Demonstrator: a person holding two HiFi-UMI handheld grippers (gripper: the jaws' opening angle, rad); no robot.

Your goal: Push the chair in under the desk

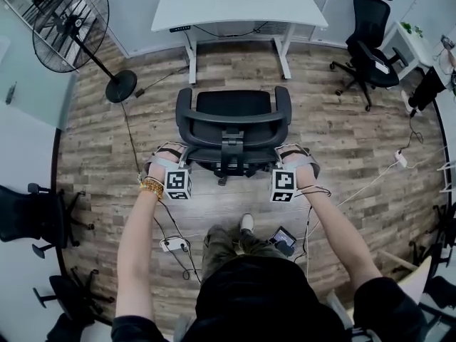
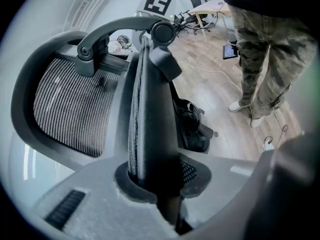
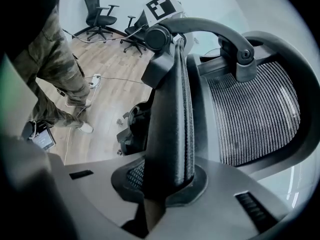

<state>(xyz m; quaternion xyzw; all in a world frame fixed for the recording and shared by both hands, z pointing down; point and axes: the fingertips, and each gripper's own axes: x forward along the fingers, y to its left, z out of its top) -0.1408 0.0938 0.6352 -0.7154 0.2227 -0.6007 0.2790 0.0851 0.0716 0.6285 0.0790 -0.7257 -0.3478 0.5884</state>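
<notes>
A black mesh-back office chair (image 1: 231,130) stands on the wood floor, its seat facing the white desk (image 1: 239,6) with a gap of floor between them. My left gripper (image 1: 171,161) is shut on the left edge of the backrest (image 2: 150,129). My right gripper (image 1: 296,161) is shut on the right edge (image 3: 170,124). In the left gripper view the dark backrest edge sits clamped in the left gripper (image 2: 155,184), the mesh to its left. The right gripper view shows the same grip in the right gripper (image 3: 165,184), the mesh to its right.
A standing fan (image 1: 71,20) with its round base (image 1: 121,85) is at the back left. Another black chair (image 1: 370,38) stands at the back right, more chairs (image 1: 32,216) at the left. A power strip (image 1: 174,244), cables and a small screen (image 1: 283,239) lie by my feet.
</notes>
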